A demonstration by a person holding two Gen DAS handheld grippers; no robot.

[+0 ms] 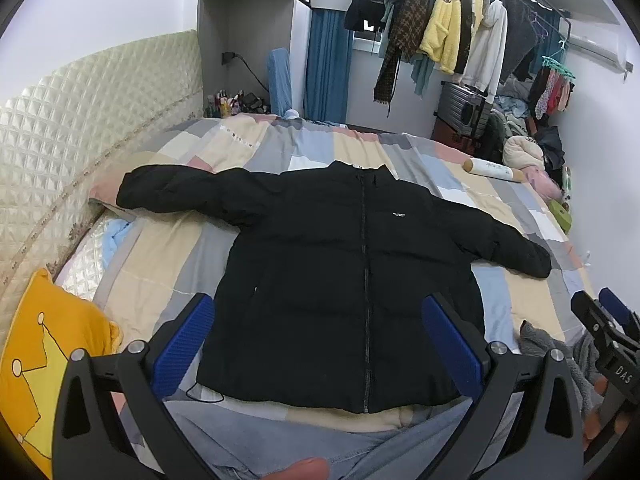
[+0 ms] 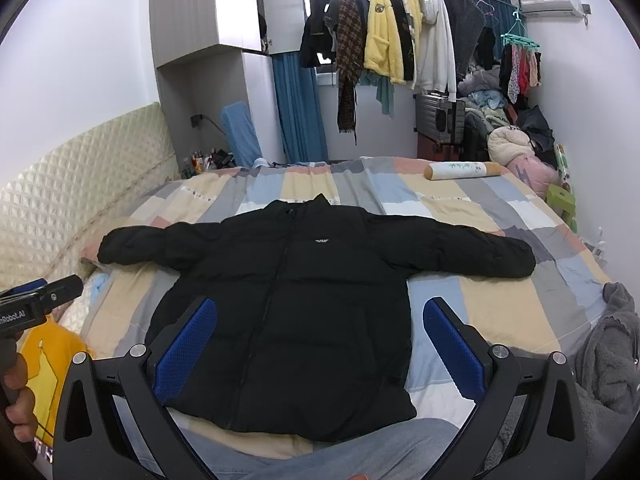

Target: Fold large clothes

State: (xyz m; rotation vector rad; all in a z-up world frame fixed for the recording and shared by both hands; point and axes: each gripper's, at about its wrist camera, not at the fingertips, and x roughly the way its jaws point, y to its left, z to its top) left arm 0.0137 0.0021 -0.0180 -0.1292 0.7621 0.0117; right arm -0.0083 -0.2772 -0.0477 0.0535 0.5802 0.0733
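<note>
Right, both grippers wide open, holding nothing: left gripper (image 1: 318, 334) and right gripper (image 2: 320, 338) hover over the near edge of the bed (image 2: 500, 292). Black jacket (image 1: 340, 272) lies flat, front up, zipped, hem at the near edge, collar toward the far edge, both sleeves spread toward the sides. Folding looks not yet begun; likely next move is to grab a sleeve cuff and bring it across the chest. Left view alone shows the right gripper at its edge; right view shows the left one and the grey fleece (image 2: 608, 360) at the right corner.
</note>
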